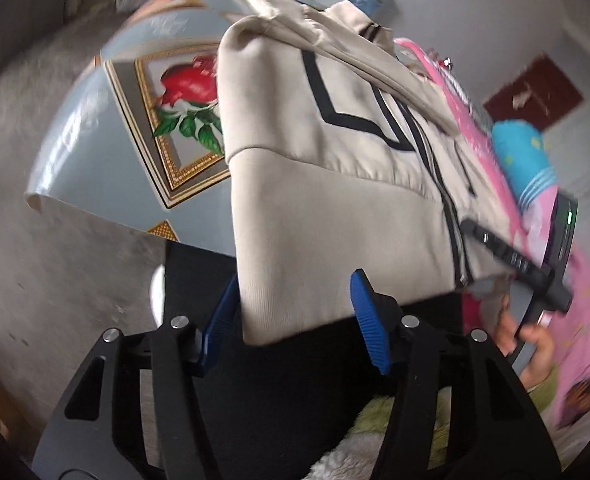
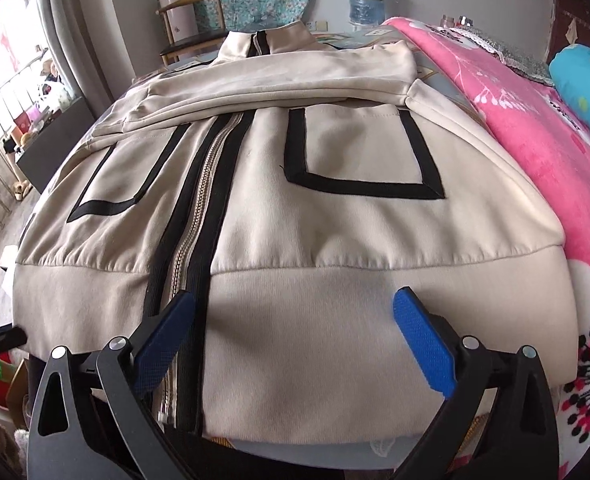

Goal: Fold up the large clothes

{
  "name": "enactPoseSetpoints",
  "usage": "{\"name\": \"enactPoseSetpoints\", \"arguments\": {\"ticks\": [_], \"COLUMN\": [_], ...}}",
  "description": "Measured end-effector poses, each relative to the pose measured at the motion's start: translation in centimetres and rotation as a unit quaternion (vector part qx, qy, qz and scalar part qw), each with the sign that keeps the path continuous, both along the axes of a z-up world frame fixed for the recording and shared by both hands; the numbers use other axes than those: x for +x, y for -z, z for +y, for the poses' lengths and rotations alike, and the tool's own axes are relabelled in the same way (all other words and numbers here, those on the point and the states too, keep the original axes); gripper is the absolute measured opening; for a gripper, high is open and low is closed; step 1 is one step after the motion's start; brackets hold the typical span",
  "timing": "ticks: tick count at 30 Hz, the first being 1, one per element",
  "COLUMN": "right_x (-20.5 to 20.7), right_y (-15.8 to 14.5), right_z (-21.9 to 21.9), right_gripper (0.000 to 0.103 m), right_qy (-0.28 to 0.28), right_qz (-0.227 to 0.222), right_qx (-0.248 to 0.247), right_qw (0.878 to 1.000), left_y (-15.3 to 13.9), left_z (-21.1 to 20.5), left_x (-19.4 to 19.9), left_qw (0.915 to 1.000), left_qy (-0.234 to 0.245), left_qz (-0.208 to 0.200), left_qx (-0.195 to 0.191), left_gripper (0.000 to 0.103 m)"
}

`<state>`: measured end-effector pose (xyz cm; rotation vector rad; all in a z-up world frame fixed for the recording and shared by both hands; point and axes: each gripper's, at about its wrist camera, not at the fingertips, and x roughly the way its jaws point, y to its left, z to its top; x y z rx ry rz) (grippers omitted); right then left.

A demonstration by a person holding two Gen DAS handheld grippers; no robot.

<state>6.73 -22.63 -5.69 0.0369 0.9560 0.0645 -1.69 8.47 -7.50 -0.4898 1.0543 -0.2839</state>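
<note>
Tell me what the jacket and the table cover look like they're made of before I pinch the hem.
Jacket: looks like soft matte knit, sweatshirt-like, with a ribbed hem band, woven-looking black trim and a metal-toothed zipper. Table cover: probably plastic or oilcloth, since it shines with glare and carries a printed rose.

Matt beige cloth jacket (image 2: 295,240) with metal zip (image 2: 199,184) lies on glossy tablecloth (image 1: 95,152).
</note>
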Motion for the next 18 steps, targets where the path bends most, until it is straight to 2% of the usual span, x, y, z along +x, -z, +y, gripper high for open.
{"name": "enactPoseSetpoints", "arguments": {"ticks": [3,6,12,18], "right_x": [-0.7,-1.0,-0.4,-0.3], "right_y": [0.1,0.1,0.2,0.2], "right_z": [-0.5,-0.5,-0.2,-0.2], "right_gripper": [0.097,0.097,0.097,0.097], "right_qy": [0.003,0.003,0.004,0.004], "right_qz": [-0.001,-0.004,-0.003,0.001], "right_qx": [-0.002,-0.005,-0.014,-0.015], "right_qw": [1.0,1.0,1.0,1.0], "left_y": [-0.5,-1.7,-3.9,-3.0], "left_z": [0.1,-0.5,-2.3,-2.2], "left_x": [-0.1,-0.9,-0.7,1.4], "left_qw": [0.9998,0.9994,0.9971,0.9978], "left_qy": [0.001,0.015,0.043,0.041], "left_qz": [-0.006,-0.025,-0.06,-0.029], "left_qx": [-0.018,-0.018,0.021,0.042], "left_gripper": [0.035,0.03,0.029,0.031]}}
